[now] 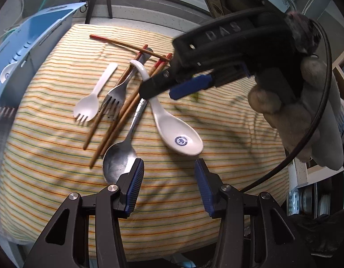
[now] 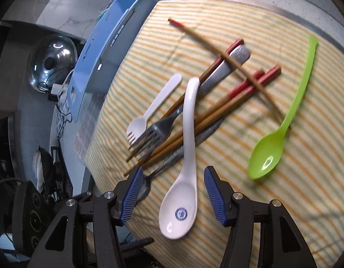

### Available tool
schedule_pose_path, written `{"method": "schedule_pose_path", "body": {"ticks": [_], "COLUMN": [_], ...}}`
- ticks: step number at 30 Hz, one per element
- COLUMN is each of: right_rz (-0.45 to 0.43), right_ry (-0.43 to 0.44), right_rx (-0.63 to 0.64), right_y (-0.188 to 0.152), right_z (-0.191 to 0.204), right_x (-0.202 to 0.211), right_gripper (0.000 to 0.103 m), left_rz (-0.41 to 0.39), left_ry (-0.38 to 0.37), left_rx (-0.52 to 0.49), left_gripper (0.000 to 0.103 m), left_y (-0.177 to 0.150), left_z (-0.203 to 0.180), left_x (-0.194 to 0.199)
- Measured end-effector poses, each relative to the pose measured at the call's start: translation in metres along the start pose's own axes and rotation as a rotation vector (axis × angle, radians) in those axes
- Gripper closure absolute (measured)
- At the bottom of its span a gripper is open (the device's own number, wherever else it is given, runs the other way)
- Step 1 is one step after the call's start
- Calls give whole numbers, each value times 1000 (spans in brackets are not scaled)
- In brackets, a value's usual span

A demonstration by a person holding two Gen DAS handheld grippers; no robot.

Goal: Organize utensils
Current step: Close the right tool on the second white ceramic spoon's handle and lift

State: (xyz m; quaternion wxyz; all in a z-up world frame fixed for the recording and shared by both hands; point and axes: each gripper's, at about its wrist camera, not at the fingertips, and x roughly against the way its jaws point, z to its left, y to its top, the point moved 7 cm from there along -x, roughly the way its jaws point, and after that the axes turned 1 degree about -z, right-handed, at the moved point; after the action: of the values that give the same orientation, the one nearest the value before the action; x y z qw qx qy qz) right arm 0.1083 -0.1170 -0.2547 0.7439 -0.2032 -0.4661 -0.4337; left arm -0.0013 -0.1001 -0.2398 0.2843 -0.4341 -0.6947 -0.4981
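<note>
progress: early, by my read. Most utensils lie loose in a heap on the striped cloth (image 2: 272,201); you have nearly all of it left to sort.
done: blue organizer tray (image 1: 27,42) at the cloth's left edge holds what looks like a white spoon bowl with a blue mark; the view there is cropped, so treat that as a guess.
left gripper (image 1: 168,185): fingers apart, nothing between them, hovering over bare cloth just beside the metal spoon (image 1: 120,163) bowl.
right gripper (image 2: 173,192): fingers apart, straddling the ceramic spoon (image 2: 183,205) near its bowl, pads not touching it.
ceramic spoon: glossy white, curved handle, deep bowl with a blue round emblem; lies across the chopsticks and the metal spoon's handle.
chopsticks (image 2: 216,114): thin brown wooden sticks, red ends, crossed and fanned out.
metal fork (image 2: 156,134): dull steel, flat handle, tines towards you, tangled with the chopsticks.
plastic spork (image 2: 149,114): matte white, short, lies beside the fork.
green spoon (image 2: 283,129): bright plastic, long slim handle, well apart from the heap.
cloth: soft, wrinkled, thin yellow-green stripes, covers the worktop.
</note>
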Motion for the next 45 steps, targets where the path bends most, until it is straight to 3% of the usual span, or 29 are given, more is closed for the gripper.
{"method": "schedule_pose_path", "body": {"ticks": [6,10,24,30,36,45], "right_rz": [0,26,69,77,90,99], "right_ry": [-66,-109,-144,-130,-111,-92], "right_rx": [54,67,95,94,105,95], "right_y": [15,23,28,31,29,25], "right_z": [4,5,4,1,4,-3], "right_x": [-6,-16,-22,-21,-21,-19], "right_gripper": [52,59,69,73,74,89], "left_rz": [1,-16,-49,-70,-60,-29], "left_ry": [15,33,100,142,131,93], "left_rx": [5,17,36,51,70,102], "left_gripper": [57,57,57,57,59,59], "left_y": [0,2,9,8,6,5], "left_z": [-6,-13,-24,-8,3,-8], "left_x": [-10,-15,-23,-15,-9,-23]}}
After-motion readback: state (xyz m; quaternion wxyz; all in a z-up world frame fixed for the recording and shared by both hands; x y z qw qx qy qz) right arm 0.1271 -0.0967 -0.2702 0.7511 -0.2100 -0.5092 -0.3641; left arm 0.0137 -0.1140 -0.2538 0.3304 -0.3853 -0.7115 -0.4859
